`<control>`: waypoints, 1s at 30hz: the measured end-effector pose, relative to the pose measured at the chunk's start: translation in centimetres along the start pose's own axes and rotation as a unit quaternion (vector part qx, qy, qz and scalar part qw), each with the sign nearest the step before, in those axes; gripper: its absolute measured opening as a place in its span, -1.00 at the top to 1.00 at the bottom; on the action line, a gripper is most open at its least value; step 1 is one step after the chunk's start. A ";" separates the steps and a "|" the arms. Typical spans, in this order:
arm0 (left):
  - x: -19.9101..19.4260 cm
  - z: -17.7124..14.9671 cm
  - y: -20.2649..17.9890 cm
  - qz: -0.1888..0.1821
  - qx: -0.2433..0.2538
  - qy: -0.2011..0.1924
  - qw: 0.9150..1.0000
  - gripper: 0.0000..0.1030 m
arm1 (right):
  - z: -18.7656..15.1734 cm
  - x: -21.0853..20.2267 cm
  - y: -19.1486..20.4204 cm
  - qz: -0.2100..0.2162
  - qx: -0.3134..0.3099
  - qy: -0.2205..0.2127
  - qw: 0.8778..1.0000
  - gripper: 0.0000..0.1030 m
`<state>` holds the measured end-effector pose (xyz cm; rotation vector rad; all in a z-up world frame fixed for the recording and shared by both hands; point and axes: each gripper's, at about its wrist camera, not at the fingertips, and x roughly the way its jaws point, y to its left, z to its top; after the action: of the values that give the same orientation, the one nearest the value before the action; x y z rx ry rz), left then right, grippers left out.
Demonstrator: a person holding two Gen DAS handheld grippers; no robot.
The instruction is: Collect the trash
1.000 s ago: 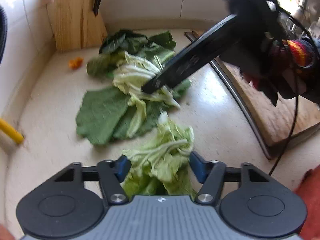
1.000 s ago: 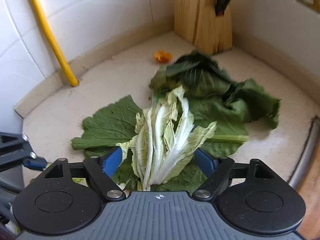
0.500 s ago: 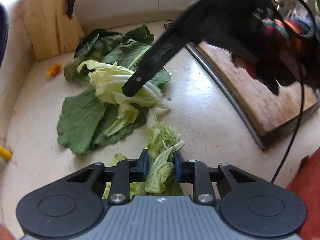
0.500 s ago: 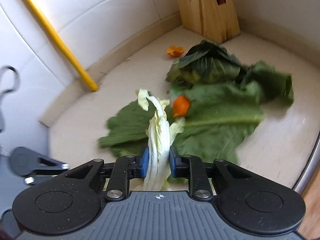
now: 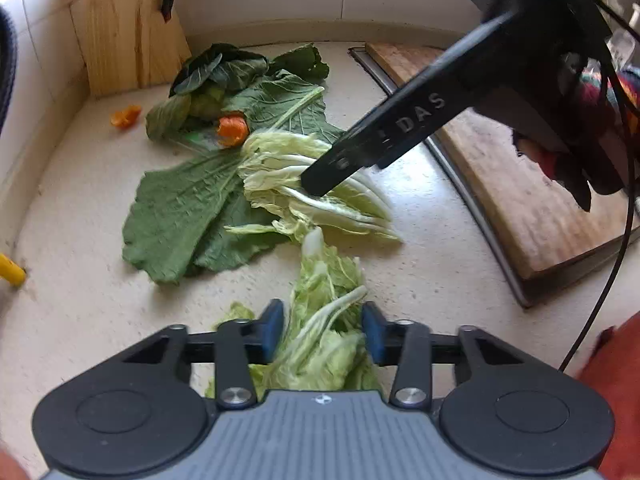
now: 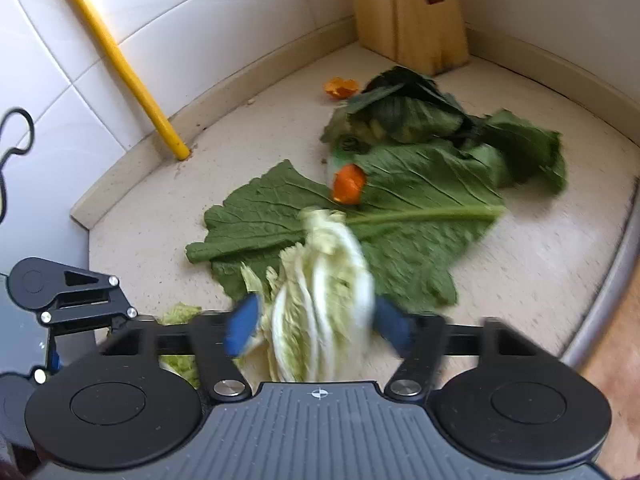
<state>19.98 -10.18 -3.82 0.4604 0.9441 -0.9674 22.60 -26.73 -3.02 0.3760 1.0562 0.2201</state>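
Left gripper [image 5: 323, 330] jaws parted around pale cabbage scrap [image 5: 326, 320] on counter [image 5: 80, 300]. Right gripper [image 6: 316, 324] jaws apart, blurred, flanking cabbage bunch [image 6: 320, 280]. Big green leaves [image 6: 420, 216], orange peel [image 6: 349, 184] behind. Knife block [image 6: 408, 16] in corner, yellow pipe [image 6: 120, 60] at wall, cutting board [image 5: 520, 184] beside.

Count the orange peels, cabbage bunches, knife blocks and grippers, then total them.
Orange peels: 2
Cabbage bunches: 2
Knife block: 1
Grippers: 2, the left gripper and the right gripper
Total: 7
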 end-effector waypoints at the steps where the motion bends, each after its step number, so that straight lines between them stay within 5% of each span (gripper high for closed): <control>1: 0.1 0.0 -0.1 0.007 0.007 -0.002 1.000 0.05 | 0.1 0.3 0.2 0.002 -0.001 -0.001 1.000 -0.51; 3: 0.4 0.0 -0.3 0.020 0.017 -0.003 1.000 -0.16 | 0.2 0.8 0.9 -0.001 -0.016 0.003 1.000 -0.51; 8: 0.7 -0.5 -0.9 0.023 0.031 -0.001 0.999 -0.16 | -1.2 1.7 2.4 -0.036 -0.074 0.017 0.996 -0.48; 12: 0.4 -0.5 -0.9 0.006 0.017 -0.001 1.000 0.24 | -1.6 1.4 3.0 -0.041 -0.082 0.019 0.996 -0.13; 14: 0.3 -0.5 -1.2 0.010 0.015 0.002 1.000 0.35 | -1.6 1.1 3.0 -0.029 -0.074 0.022 0.997 0.27; 17: 0.2 -0.4 -1.4 0.010 0.002 0.010 1.000 0.53 | -1.9 0.0 2.7 -0.027 -0.064 0.015 0.997 0.40; 30: -2.2 -1.1 -2.1 0.017 -0.077 -0.013 0.997 0.58 | -4.5 -5.2 -1.7 0.045 0.059 -0.021 0.997 0.43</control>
<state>17.18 -9.44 -2.46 0.3327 0.9759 -0.8613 16.18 -29.28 -1.48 0.5340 1.0154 0.2296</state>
